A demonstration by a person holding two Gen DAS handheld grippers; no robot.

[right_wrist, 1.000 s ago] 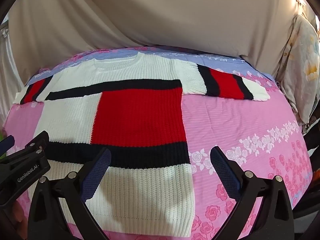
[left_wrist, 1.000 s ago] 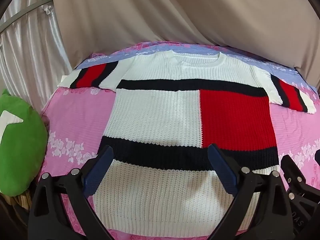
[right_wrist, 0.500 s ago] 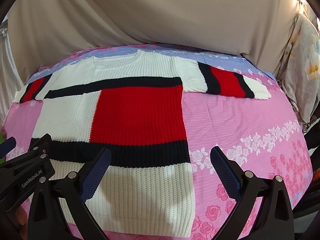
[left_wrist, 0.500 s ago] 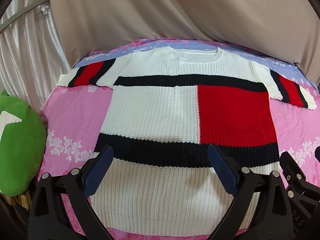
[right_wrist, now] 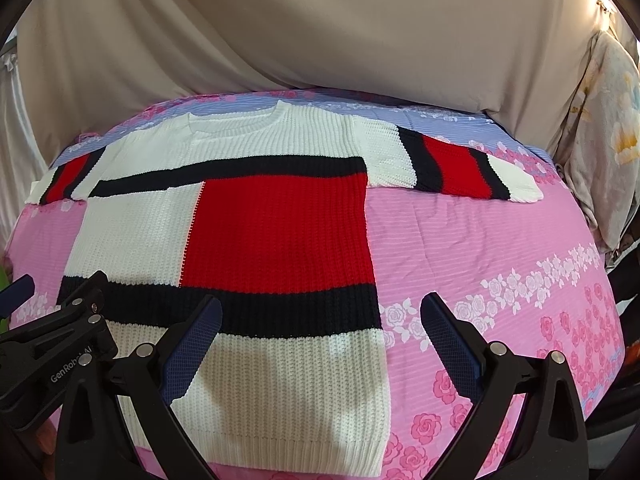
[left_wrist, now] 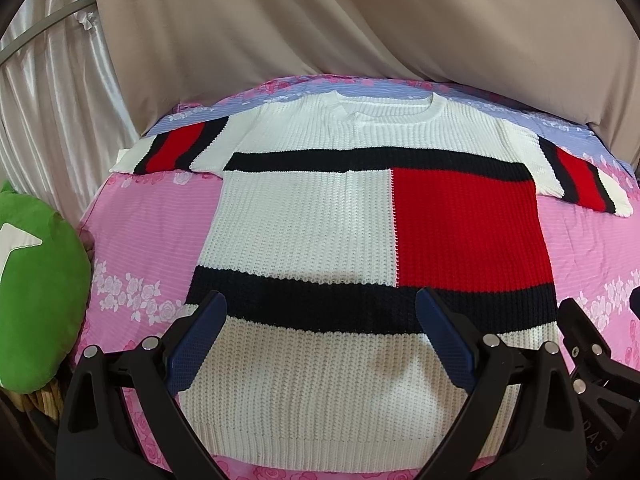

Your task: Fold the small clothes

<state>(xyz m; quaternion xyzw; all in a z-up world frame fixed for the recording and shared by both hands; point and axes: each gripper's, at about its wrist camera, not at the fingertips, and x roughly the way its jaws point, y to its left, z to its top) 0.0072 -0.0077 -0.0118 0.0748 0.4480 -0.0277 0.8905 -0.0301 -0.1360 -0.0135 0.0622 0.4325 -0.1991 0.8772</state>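
A knit sweater (left_wrist: 304, 224) (right_wrist: 132, 232) in white, red and navy blocks lies flat and face up on a pink floral bedsheet (left_wrist: 152, 224) (right_wrist: 472, 248), sleeves spread out to both sides, hem nearest me. My left gripper (left_wrist: 322, 340) hovers open above the white band at the hem, holding nothing. Over the sweater's lower right corner and the sheet beside it, my right gripper (right_wrist: 320, 340) is open too. Each gripper shows at the edge of the other's view.
A beige curtain (left_wrist: 360, 20) hangs behind the bed. A green cushion (left_wrist: 36, 292) sits on a wicker basket at the bed's left edge. A floral fabric (right_wrist: 604, 128) hangs at the right. White satin drapes (left_wrist: 52, 92) cover the left wall.
Both grippers have drifted slightly, so the sweater sits a little lower and more centred in each view. Both stay open. The sweater has not moved.
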